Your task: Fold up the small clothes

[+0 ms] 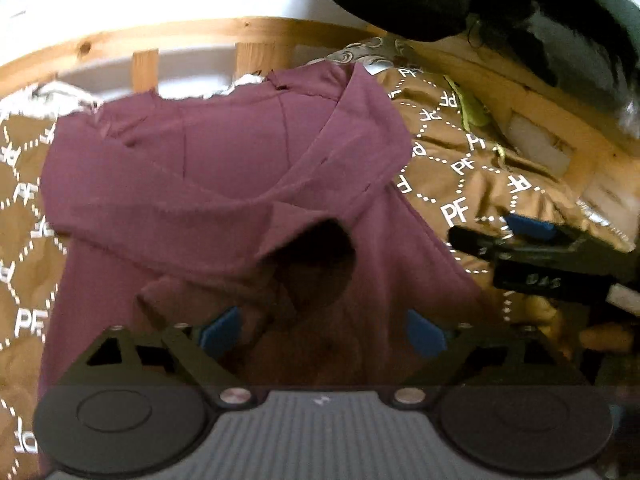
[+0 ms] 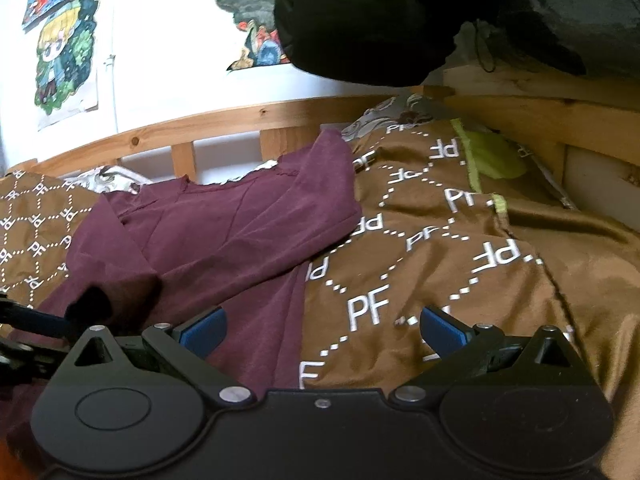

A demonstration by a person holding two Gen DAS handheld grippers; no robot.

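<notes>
A maroon garment (image 1: 224, 184) lies spread on a brown bedspread (image 1: 472, 184), one sleeve folded across its body with the dark cuff opening facing me. My left gripper (image 1: 322, 330) hovers just above its lower part, jaws wide open, blue pads clear of the cloth. In the right wrist view the same maroon garment (image 2: 240, 232) lies to the left. My right gripper (image 2: 322, 330) is open over the garment's right edge and the bedspread (image 2: 460, 260), holding nothing. The right gripper (image 1: 532, 248) shows at the left view's right side. The left gripper's finger (image 2: 36, 322) shows at the far left.
A wooden bed rail (image 2: 248, 120) runs along the back before a white wall with posters (image 2: 66, 52). A black bulky cloth (image 2: 360, 16) hangs overhead. A lime-green item (image 2: 494, 152) lies on the bedspread at the back right, near a wooden headboard (image 2: 540, 120).
</notes>
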